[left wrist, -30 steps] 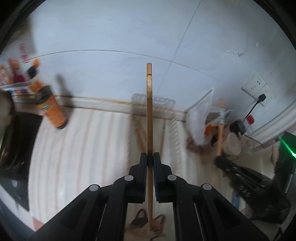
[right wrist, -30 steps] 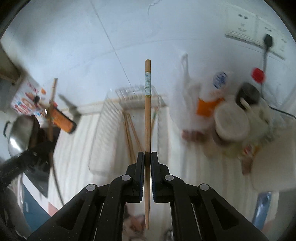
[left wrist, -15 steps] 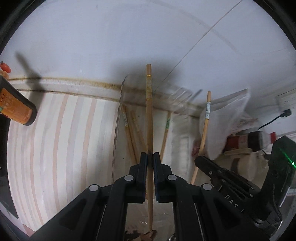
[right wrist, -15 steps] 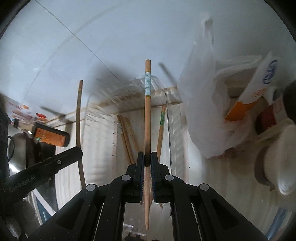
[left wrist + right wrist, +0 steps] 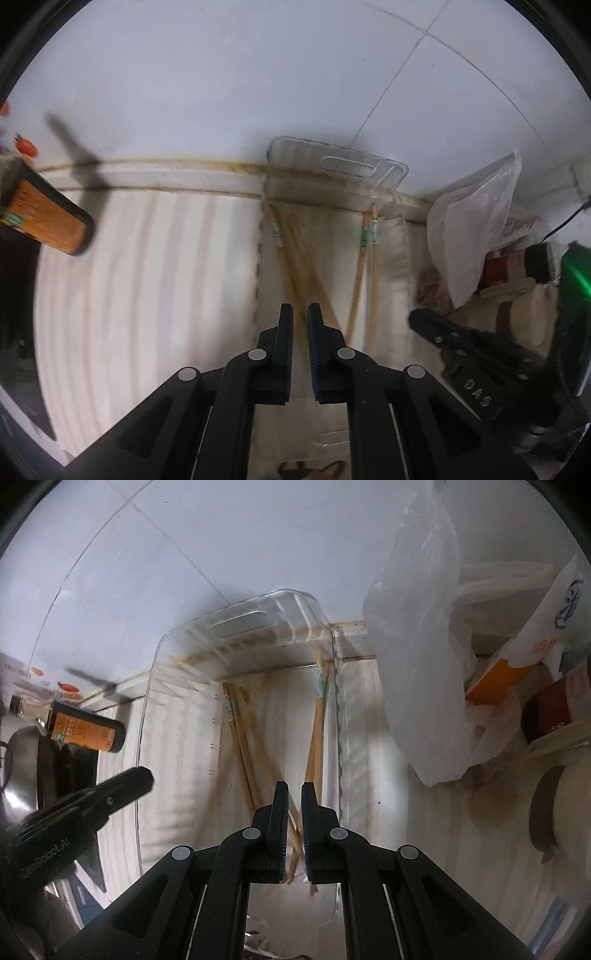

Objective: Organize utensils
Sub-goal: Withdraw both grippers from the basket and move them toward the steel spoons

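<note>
L gripper (image 5: 300, 314) & R gripper (image 5: 290, 792) both angled down over clear tray (image 5: 236, 607) w/ chopsticks (image 5: 245, 746), jaws slightly apart, gripping nothing.

The tray (image 5: 236, 627) was clear, glossy plastic with ribbed walls that caught the light. The chopsticks (image 5: 243, 738) in it were pale, matt wood, several banded with a printed paper wrap near 1 end. The countertop (image 5: 147, 277) looked like smooth, light wood-grain laminate in soft stripes. The wall tiles (image 5: 221, 74) were white and faintly glossy, the seam below them stained brown. The bag (image 5: 417, 646) was thin, translucent, crinkled plastic. The left gripper (image 5: 300, 325) and right gripper (image 5: 291, 801) were matt black plastic with small metal pins. The bottle (image 5: 85, 731) carried an orange paper label.
</note>
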